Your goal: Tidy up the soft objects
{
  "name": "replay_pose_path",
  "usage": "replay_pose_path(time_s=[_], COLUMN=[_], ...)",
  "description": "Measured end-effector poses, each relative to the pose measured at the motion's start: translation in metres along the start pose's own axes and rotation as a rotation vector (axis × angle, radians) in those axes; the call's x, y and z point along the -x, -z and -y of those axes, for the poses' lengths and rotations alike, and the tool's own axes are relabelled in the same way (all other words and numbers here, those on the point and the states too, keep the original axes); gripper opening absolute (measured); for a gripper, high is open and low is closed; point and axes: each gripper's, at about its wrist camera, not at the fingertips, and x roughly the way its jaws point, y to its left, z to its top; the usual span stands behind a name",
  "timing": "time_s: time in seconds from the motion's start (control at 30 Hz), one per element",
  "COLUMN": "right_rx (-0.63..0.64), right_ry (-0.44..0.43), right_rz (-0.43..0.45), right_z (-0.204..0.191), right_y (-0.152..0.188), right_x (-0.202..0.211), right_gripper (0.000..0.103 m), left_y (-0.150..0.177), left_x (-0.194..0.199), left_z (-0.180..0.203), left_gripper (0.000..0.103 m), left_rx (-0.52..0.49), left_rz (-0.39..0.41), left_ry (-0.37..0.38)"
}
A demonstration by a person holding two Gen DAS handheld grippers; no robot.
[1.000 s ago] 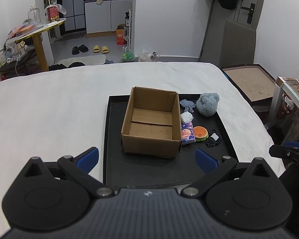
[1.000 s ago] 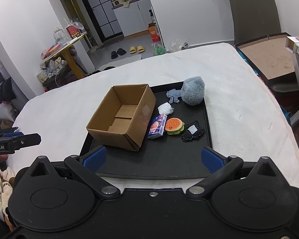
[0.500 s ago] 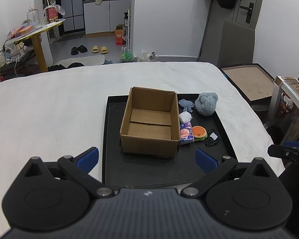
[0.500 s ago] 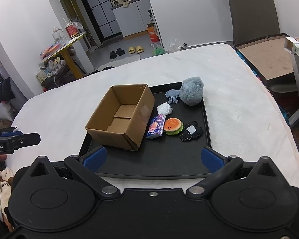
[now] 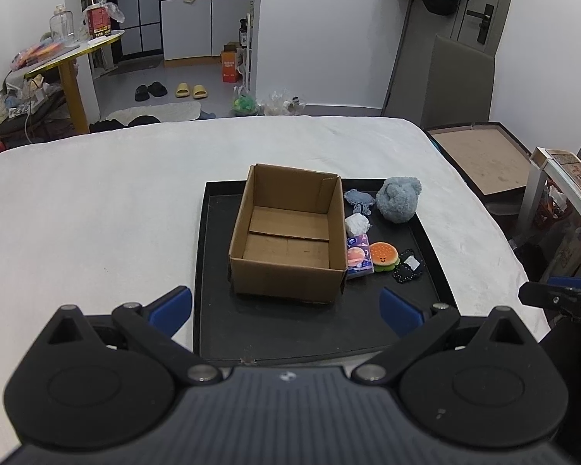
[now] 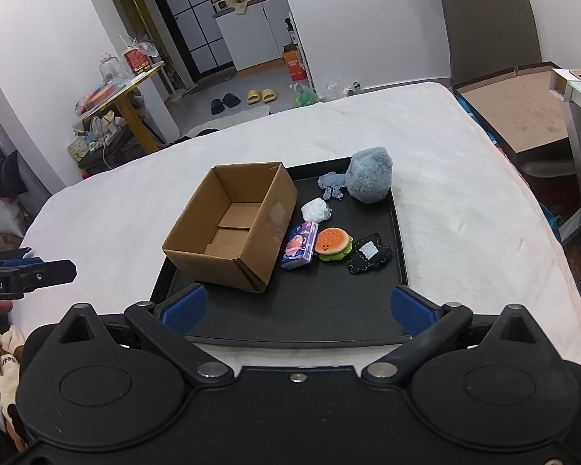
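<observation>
Both hand-held grippers are held back at the near edge of the black tray (image 6: 401, 232), w/ nothing between the blue pads: left hand-held gripper (image 5: 286, 306) is spread wide and unloaded, right hand-held gripper (image 6: 296, 308) likewise released. No item has been picked yet, so the step is judged to be the approach before a first grasp. An empty cardboard box (image 6: 228, 228) sits on the tray's left half; soft items are lined up just beside its right wall: tissue pack (image 6: 300, 245), burger toy (image 6: 332, 243), dark pouch (image 6: 369, 259), white wad (image 6: 317, 209), grey plush (image 6: 369, 180) w/ a blue knit bit (image 6: 331, 185) next to it. Next move is judged to need a reach fwd by the right side to the nearest item, approx. the pouch or burger, then a lift over the box wall. Open room is seen on the tray's near strip; the tray's raised rim and the box's right wall are the edges to be cleared. All rests on a white bed (image 5: 97, 209).
</observation>
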Motion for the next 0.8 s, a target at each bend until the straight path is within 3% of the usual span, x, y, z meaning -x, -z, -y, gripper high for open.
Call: replay_pose_path(time_s=[0.67,0.8], right_rx=[0.001,-0.009], right_ry=[0.029,0.036], right_rz=[-0.028,-0.049], right_z=[0.002,0.005], right_y=[-0.007,-0.009], right_x=[-0.014,-0.025], right_gripper=[0.102,0.098], left_y=[-0.008,-0.011], left_x=[-0.021,-0.03], left_z=[-0.003,-0.006], left_gripper=[0.102,0.102], left_rx=[0.013,0.025], left_rz=[-0.015,-0.022], left_ry=[-0.005,-0.004])
